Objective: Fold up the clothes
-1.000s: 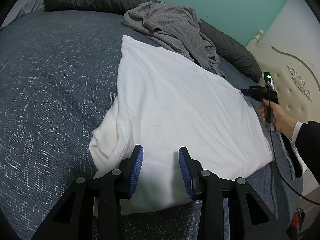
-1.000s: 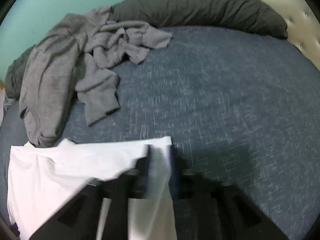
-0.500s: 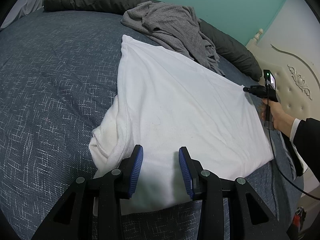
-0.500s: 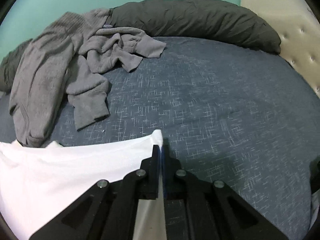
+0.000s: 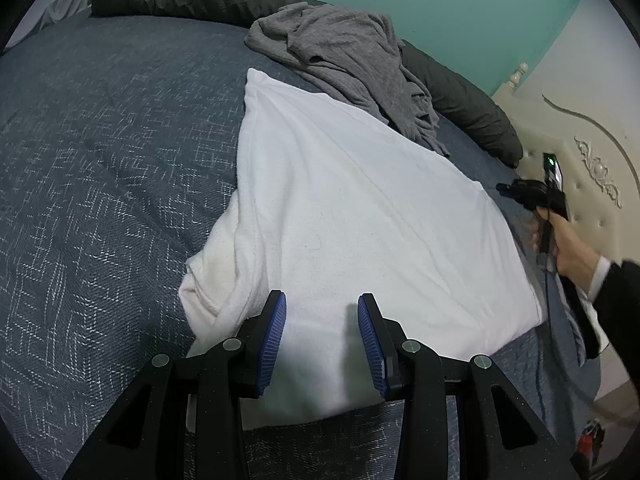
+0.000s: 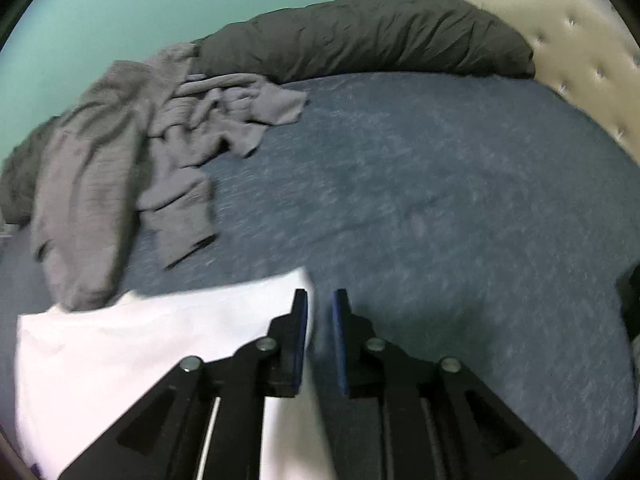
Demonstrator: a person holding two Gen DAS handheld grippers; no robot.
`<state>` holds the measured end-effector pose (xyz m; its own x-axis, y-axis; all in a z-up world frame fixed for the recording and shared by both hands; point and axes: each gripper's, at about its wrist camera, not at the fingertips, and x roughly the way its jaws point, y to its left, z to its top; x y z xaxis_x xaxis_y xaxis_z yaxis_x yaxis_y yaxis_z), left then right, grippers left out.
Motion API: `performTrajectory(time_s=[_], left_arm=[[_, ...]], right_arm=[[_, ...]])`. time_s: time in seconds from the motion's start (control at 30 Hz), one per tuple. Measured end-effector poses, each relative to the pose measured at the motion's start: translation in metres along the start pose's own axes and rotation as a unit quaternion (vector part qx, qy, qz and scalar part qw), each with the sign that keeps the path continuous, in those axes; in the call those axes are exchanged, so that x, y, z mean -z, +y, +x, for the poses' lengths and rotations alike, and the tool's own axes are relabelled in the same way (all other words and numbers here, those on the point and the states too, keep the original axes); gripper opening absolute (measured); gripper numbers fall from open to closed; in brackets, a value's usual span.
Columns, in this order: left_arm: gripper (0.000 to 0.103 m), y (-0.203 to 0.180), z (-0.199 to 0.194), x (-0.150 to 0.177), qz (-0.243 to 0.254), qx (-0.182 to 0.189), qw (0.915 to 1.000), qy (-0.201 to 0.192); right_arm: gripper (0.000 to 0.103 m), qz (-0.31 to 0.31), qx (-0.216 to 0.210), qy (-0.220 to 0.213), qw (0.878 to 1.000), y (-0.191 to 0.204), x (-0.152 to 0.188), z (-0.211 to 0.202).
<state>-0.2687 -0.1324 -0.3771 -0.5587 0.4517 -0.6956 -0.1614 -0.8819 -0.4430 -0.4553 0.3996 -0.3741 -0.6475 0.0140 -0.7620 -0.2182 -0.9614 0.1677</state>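
A white garment point(image 5: 340, 216) lies spread flat on the blue-grey bedspread point(image 5: 100, 168). My left gripper point(image 5: 321, 308) hovers open over its near edge, with nothing between the blue pads. In the left wrist view, a hand holds my right gripper point(image 5: 516, 192) at the garment's far right corner. The right wrist view is blurred. There my right gripper point(image 6: 320, 300) has its jaws a narrow gap apart. The white garment's point(image 6: 140, 344) corner lies on the bed just beside and under the left finger point(image 6: 298, 320). Bedspread shows through the gap.
A crumpled grey garment point(image 5: 344, 48) point(image 6: 112, 168) lies beyond the white one. A long dark pillow point(image 5: 464, 104) point(image 6: 368, 32) runs along the teal wall. A cream tufted headboard point(image 5: 584, 144) point(image 6: 580, 52) stands at the right. A black sleeve point(image 5: 624, 312) and cable are near the bed's edge.
My right gripper was shut on the white garment's corner; its jaws have now parted and the corner rests on the bed. My left gripper has not moved.
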Motion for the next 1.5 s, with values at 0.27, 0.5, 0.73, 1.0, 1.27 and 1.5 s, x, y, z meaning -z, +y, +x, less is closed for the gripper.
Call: performTrajectory(time_s=[0.27, 0.5, 0.73, 1.0, 1.27, 1.5], left_arm=[[0.044, 0.009, -0.020, -0.004, -0.027, -0.017, 0.9994, -0.013], [0.045, 0.024, -0.040, 0.005, -0.064, -0.015, 0.9976, -0.021], [0.044, 0.037, -0.041, 0.018, -0.074, -0.002, 0.9973, -0.005], [0.026, 0.053, -0.053, 0.024, -0.093, 0.005, 0.9956, 0.000], [0.027, 0.046, -0.064, 0.030, -0.110, 0.022, 0.9937, -0.002], [0.049, 0.033, -0.055, 0.040, -0.131, 0.054, 0.9897, 0.020]], right_arm=[[0.013, -0.040, -0.147, 0.005, 0.988, 0.060, 0.067, -0.080], [0.013, -0.064, -0.205, 0.057, 0.975, 0.128, 0.147, -0.114], [0.013, -0.055, -0.213, 0.098, 0.971, 0.161, 0.207, -0.120], [0.012, -0.051, -0.152, 0.113, 0.980, 0.161, 0.236, -0.107], [0.012, -0.044, -0.141, 0.086, 0.985, 0.166, 0.241, -0.125], [0.012, -0.067, -0.126, 0.104, 0.984, 0.181, 0.254, -0.105]])
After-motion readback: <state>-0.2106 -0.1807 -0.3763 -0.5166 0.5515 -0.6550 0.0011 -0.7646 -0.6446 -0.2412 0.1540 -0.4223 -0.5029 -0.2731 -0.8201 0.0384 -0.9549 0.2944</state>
